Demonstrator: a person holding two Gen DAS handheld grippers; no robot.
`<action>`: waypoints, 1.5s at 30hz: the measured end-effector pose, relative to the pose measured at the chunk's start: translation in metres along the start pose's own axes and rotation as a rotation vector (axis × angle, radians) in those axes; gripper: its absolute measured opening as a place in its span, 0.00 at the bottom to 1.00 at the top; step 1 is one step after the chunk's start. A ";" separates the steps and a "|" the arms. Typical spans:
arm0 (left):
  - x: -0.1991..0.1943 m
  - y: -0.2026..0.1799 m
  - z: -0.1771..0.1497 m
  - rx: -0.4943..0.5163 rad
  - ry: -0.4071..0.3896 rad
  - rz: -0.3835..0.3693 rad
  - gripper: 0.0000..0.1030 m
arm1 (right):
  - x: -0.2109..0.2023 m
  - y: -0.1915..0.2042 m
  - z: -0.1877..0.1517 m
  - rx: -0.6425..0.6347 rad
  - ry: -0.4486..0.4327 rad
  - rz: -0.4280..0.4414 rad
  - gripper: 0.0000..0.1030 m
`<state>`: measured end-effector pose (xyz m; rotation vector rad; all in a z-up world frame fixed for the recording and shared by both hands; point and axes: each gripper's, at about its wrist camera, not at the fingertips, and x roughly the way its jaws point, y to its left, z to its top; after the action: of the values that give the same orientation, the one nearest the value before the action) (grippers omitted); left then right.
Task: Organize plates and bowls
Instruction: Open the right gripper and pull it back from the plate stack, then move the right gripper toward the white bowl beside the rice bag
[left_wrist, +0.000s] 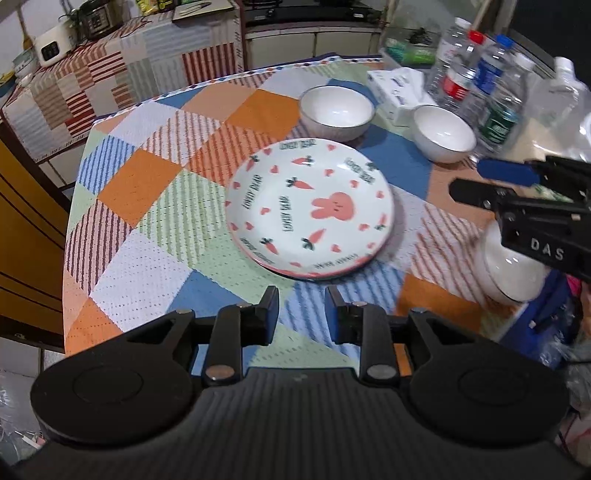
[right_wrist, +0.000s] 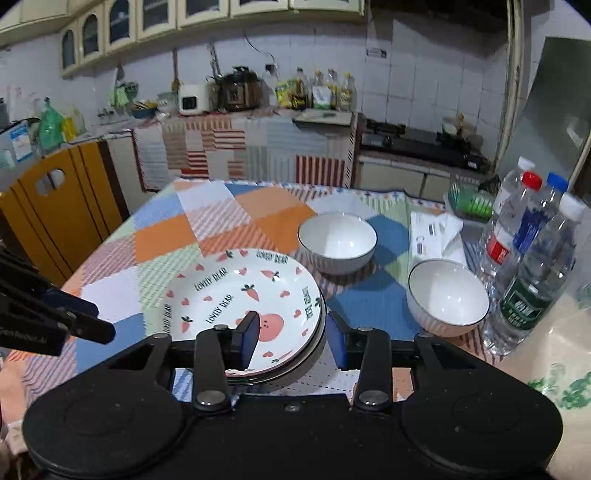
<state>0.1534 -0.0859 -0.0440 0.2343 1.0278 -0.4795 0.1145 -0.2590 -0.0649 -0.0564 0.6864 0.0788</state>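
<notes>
Left gripper (left_wrist: 301, 314): fingers parted by a moderate gap, nothing between them. It sits over the tablecloth (left_wrist: 155, 236), short of the near rim of the plate stack.

Plate stack (left_wrist: 310, 208): white plates printed with carrots, hearts and a pink rabbit, lying flat just ahead of the left fingertips and apart from them. At least two further rims show under the top plate on its near side in the right wrist view (right_wrist: 243, 299).

Right gripper (right_wrist: 291, 339): fingers parted wide, holding nothing. Its left finger (right_wrist: 248, 338) overlaps the near part of the top plate in view; its right finger sits just outside the stack's right rim. Whether either pad touches the plates cannot be told. In the left wrist view (left_wrist: 476, 182) this gripper enters from the right, its tips off the plate's right edge.

First bowl (right_wrist: 337, 242): white, upright, beyond the plate stack, ahead of the right fingers, close to the far rim of the stack but apart from it.

Second bowl (right_wrist: 447, 297): white, upright, ahead and to the right of the right finger, well clear of the stack.

Water bottles (right_wrist: 532, 266): standing together just right of the second bowl, near the table's right edge.

Tissue pack (right_wrist: 432, 236): between the two bowls, farther back.

Open cloth: broad uncluttered stretch to the left of the plate stack, running to the table's left edge (left_wrist: 74, 206).
</notes>
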 end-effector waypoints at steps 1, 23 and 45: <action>-0.004 -0.005 -0.001 0.008 0.001 0.000 0.28 | -0.006 -0.001 0.000 -0.006 -0.011 0.003 0.45; 0.004 -0.112 -0.004 0.205 0.066 -0.025 0.53 | -0.100 -0.084 -0.077 -0.009 -0.095 -0.034 0.86; 0.104 -0.166 0.004 0.097 0.082 -0.176 0.70 | -0.021 -0.130 -0.111 -0.037 0.309 0.076 0.84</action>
<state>0.1199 -0.2603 -0.1265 0.2527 1.1113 -0.6853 0.0402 -0.3983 -0.1336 -0.0790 0.9959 0.1582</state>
